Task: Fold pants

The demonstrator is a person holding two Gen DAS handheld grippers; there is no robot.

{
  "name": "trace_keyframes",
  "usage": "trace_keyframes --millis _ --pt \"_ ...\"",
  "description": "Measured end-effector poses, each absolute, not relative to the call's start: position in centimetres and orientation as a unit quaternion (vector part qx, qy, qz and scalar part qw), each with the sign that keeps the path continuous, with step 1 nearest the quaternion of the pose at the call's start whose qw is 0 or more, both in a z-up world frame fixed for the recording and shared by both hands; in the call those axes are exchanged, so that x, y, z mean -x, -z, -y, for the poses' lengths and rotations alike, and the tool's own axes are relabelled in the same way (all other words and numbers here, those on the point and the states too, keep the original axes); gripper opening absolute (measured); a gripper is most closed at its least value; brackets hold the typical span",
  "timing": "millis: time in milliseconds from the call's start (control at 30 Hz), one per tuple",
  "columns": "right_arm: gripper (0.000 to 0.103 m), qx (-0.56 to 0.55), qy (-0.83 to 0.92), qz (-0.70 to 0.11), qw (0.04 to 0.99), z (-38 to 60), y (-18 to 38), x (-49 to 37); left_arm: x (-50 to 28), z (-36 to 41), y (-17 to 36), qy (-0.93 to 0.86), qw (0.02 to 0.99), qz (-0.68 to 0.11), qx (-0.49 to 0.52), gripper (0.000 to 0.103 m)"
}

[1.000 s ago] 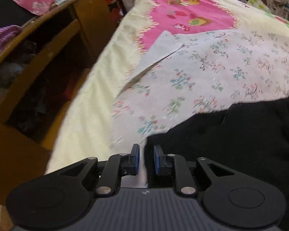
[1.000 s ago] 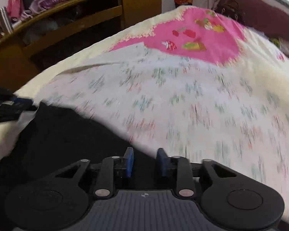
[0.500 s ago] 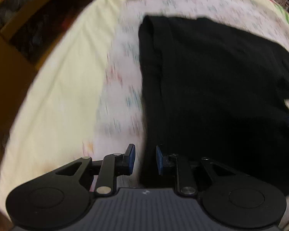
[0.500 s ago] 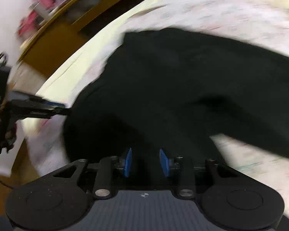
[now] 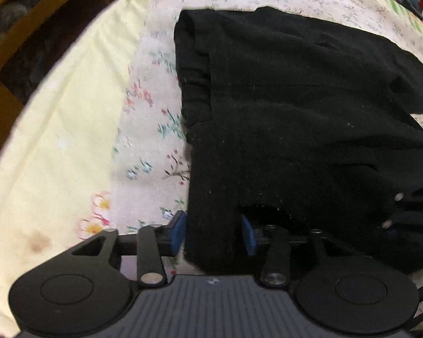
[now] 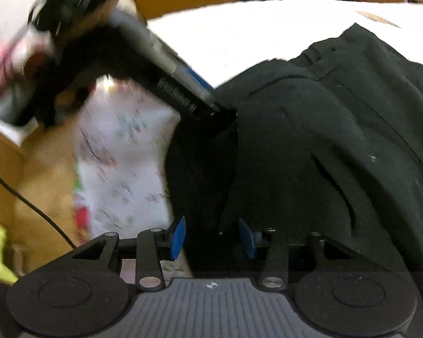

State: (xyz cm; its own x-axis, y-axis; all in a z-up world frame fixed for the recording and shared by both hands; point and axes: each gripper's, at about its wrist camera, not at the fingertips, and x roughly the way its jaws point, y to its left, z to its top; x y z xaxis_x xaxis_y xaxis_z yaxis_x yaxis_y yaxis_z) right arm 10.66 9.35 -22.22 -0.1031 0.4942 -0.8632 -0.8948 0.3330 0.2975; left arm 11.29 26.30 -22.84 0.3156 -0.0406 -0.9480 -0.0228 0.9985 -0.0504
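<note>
Floral sheet [image 5: 143,152] under black pants [image 5: 296,107]; both grippers' jaws just opening.

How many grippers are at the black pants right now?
2. The left gripper straddles the black pants' near edge; the right gripper sits over the same garment beside it.

Black pants [image 5: 282,107], soft knit-looking fabric w/ bits of pale lint, lying folded over on themselves on the bed. In left wrist view: a thick rolled edge runs down the left side, upper layer spread flat across to the right, one lower corner w/ a ragged-looking hem bunched at the near end. In right wrist view the pants [image 6: 324,146] look dark green-black, creased, w/ seams and a layered fold line showing; blurry, so can't tell which end is the waist.
</note>
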Motion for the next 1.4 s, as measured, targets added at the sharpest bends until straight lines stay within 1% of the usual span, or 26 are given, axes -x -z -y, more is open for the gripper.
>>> trace_keyframes --millis 33,67,100,167,233,333,367,433,500,633,667,700,800,900,967,1100,1200,1300,1400 --pt "0.025 0.215 -0.54 -0.502 0.641 -9.6 22.7 -10.1 -11.4 -26.4 23.4 0.003 0.803 -0.595 0.033 0.053" --pt "0.017 0.219 -0.536 -0.5 0.644 -9.4 22.8 -9.6 -11.3 -26.5 23.4 0.003 0.803 -0.595 0.035 0.05" --pt "0.007 0.217 -0.532 -0.504 0.645 -9.7 22.8 -9.4 -11.0 -26.3 23.1 0.007 0.805 -0.593 0.029 0.042" --pt "0.0 0.204 -0.52 -0.518 0.647 -9.9 22.6 -9.6 -10.2 -25.8 22.0 0.016 0.807 -0.591 0.008 0.038" --pt "0.0 0.165 -0.516 -0.55 0.636 -9.9 22.5 -9.9 -9.1 -25.4 21.0 0.026 0.807 -0.59 -0.015 0.036" --pt "0.0 0.177 -0.517 -0.543 0.638 -10.3 22.3 -9.1 -8.3 -25.7 19.7 0.03 0.803 -0.595 -0.012 0.036" --pt "0.0 0.164 -0.517 -0.547 0.637 -10.3 22.1 -9.3 -8.0 -26.0 19.6 0.026 0.802 -0.596 -0.011 0.036" --pt "0.0 0.126 -0.519 -0.559 0.634 -9.6 21.8 -9.9 -8.0 -26.7 20.0 0.017 0.798 -0.603 0.001 0.039" --pt "0.0 0.117 -0.514 -0.569 0.631 -9.4 21.5 -11.0 -8.6 -27.2 20.4 0.008 0.794 -0.608 0.012 0.048" --pt "0.0 0.091 -0.502 -0.535 0.673 -6.6 18.1 -15.2 -9.6 -27.7 19.3 0.009 0.805 -0.593 0.016 0.05" --pt "0.02 0.091 -0.49 -0.522 0.692 -5.5 17.2 -16.6 -9.8 -27.9 19.1 0.01 0.807 -0.59 0.016 0.052" --pt "0.025 0.093 -0.476 -0.511 0.71 -4.4 16.4 -18.1 -9.9 -28.2 18.7 0.006 0.809 -0.587 0.016 0.052" --pt "0.024 0.098 -0.436 -0.494 0.746 -1.3 14.9 -22.4 -9.6 -29.9 18.1 -0.021 0.805 -0.593 0.014 0.053" --pt "0.024 0.113 -0.402 -0.484 0.769 1.1 14.8 -26.2 -10.1 -31.4 17.4 -0.066 0.805 -0.59 0.007 0.052" --pt "0.024 0.143 -0.392 -0.465 0.781 1.8 14.8 -28.1 -12.2 -31.5 16.6 -0.049 0.821 -0.569 0.015 0.052" --pt "0.025 0.183 -0.374 -0.463 0.782 1.5 15.9 -32.5 -17.5 -28.7 16.3 0.008 0.85 -0.525 -0.036 0.053" --pt "0.025 0.199 -0.375 -0.462 0.779 0.8 16.6 -34.3 -21.7 -26.9 17.2 0.046 0.854 -0.515 -0.062 0.053" --pt "0.029 0.219 -0.383 -0.456 0.773 -1.0 17.6 -35.9 -25.5 -25.4 17.7 0.081 0.855 -0.505 -0.082 0.053" --pt "0.03 0.258 -0.384 -0.445 0.767 -1.1 18.2 -36.9 -28.7 -24.4 18.3 0.109 0.851 -0.497 -0.134 0.053"
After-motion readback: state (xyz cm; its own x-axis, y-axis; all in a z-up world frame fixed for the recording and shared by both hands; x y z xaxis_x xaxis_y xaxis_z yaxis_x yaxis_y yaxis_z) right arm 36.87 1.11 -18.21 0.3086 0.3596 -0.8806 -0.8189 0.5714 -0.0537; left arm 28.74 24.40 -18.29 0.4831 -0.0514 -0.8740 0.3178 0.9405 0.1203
